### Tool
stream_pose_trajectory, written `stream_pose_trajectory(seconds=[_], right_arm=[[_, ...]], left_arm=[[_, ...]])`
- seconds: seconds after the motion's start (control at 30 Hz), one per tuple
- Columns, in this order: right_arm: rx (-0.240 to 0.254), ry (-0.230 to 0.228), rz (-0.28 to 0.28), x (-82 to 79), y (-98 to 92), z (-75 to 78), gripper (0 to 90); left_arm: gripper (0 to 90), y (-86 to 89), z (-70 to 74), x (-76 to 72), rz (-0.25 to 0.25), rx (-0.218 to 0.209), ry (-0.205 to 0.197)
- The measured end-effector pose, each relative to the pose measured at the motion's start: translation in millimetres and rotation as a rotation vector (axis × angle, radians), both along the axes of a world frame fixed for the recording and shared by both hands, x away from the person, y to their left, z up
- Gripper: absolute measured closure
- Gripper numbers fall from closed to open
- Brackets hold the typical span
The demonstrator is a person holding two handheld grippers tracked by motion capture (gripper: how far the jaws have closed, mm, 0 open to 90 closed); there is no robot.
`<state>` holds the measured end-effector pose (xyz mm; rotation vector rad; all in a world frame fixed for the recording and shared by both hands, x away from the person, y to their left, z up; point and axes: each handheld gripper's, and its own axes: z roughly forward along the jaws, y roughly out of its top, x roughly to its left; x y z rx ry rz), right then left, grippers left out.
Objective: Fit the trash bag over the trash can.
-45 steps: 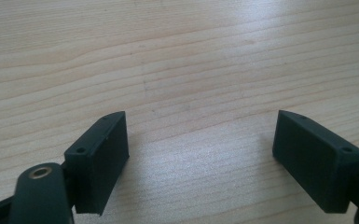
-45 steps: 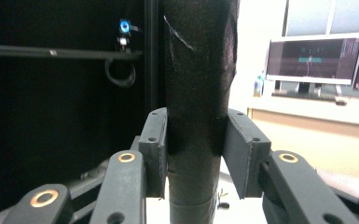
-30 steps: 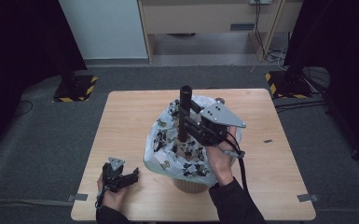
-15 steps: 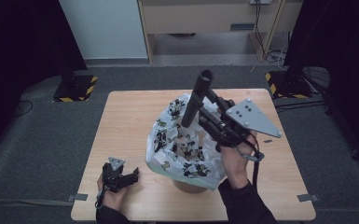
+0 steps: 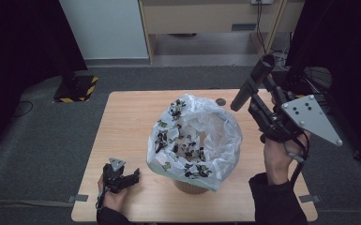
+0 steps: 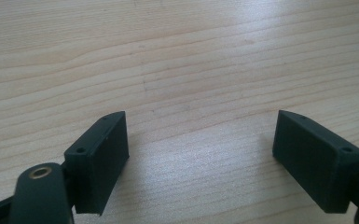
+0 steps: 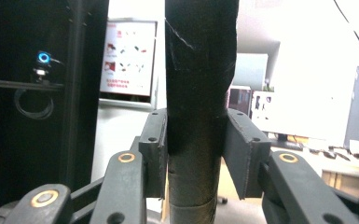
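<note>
A white plastic bag (image 5: 197,136) with a dark leafy print lines a brown container (image 5: 190,186) in the middle of the wooden table (image 5: 131,117). To its right, above the table's right side, my right gripper (image 5: 259,102) is shut on a black cylinder (image 5: 255,77) that tilts up and to the right. In the right gripper view the cylinder (image 7: 200,70) stands upright, and the right gripper (image 7: 198,135) presses both pads against it. My left gripper (image 5: 130,177) rests near the front left edge. In its own view the left gripper (image 6: 200,149) is open over bare wood.
A small dark disc (image 5: 221,101) lies on the table behind the bag. On the floor at the back left stands a yellow-and-black striped base (image 5: 77,86). A wooden cabinet (image 5: 206,18) is beyond the table's far edge.
My right gripper has carried the black cylinder up and to the right, from over the bag to beside it, tilting it. The left gripper has stayed put.
</note>
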<state>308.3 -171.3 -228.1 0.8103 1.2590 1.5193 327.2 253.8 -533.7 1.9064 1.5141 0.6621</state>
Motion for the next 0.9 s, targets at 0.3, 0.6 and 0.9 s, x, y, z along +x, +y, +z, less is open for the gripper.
stream_pose_trajectory(seconds=[0.3, 0.6, 0.9], right_arm=[[0.003, 0.087, -0.013, 14.7, -11.8, -38.3, 62.0], [-0.002, 0.18, -0.02, 35.2, -27.0, -89.0, 62.0], [-0.012, 0.288, -0.046, 58.6, -50.4, -148.3, 62.0]], left_arm=[[17.5, 0.0, 0.0, 0.0, 0.0, 0.001, 0.0], [17.5, -0.1, 0.0, 0.2, 0.0, 0.0, 0.0], [17.4, -0.4, 0.0, 0.5, 0.0, 0.0, 0.0]])
